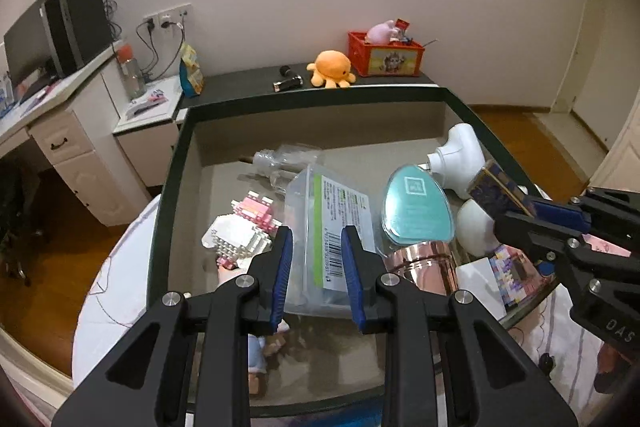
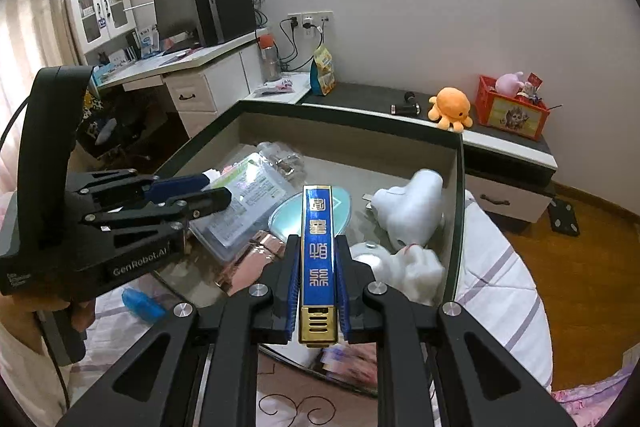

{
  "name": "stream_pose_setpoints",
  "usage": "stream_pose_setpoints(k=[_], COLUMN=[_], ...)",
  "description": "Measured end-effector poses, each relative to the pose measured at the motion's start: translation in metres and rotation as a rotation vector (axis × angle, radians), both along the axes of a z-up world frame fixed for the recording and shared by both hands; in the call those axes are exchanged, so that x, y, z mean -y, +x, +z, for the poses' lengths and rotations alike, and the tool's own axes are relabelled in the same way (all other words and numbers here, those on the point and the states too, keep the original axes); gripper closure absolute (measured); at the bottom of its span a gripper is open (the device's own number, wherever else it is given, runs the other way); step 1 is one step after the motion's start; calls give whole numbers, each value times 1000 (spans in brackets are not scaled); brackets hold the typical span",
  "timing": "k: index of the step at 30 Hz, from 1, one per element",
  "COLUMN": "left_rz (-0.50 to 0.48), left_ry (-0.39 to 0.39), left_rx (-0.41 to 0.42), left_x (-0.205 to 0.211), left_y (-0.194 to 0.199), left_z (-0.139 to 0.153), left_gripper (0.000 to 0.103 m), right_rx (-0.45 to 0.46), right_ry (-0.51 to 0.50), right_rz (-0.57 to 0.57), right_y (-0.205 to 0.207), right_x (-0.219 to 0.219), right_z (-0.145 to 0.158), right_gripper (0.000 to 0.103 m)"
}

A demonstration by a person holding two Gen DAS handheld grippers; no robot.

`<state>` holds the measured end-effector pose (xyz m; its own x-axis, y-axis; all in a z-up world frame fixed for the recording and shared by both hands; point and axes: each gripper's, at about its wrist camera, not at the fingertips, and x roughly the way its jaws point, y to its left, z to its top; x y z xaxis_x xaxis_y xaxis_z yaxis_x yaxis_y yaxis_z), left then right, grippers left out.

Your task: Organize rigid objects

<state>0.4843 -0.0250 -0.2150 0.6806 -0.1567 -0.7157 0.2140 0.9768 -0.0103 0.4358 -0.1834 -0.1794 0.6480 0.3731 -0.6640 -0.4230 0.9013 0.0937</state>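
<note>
A dark-rimmed tray holds a clear plastic box with a green label, a teal case, a copper tin, a pink and white brick model and white plastic pieces. My left gripper hovers over the clear box, its jaws a narrow gap apart with nothing pinched. My right gripper is shut on a slim blue and gold box, held over the tray's near right side.
The tray rests on a striped white bedcover. Behind it a dark shelf carries an orange octopus plush, a red crate and a small dark tube. A white desk with a monitor stands at the left.
</note>
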Motion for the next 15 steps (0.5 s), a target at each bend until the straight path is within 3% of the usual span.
stream_pose_setpoints(k=[4,7,11,12,15], left_rz=[0,18,13,15,17], left_ry=[-23,-22,-25,-28,-40], left_rx=[23,34,20,20,29], left_x=[-4,-8,-11,-12,-16], left_y=[-13,-20,-31,-36,-51], left_z=[8,9,5,5,7], left_gripper=[76,56,49,44,41], right_rx=[-4,-34,-45,-43,-23], right_ry=[-3,2,-25,-15,-10], right_rz=[1,15,-7,-9,-27], right_y=[0,4,3,1,-11], right_x=[1,-2,-6,-5,-2], right_z=[0,-4,-12,-12,-6], right_gripper=[87,87,86,84,69])
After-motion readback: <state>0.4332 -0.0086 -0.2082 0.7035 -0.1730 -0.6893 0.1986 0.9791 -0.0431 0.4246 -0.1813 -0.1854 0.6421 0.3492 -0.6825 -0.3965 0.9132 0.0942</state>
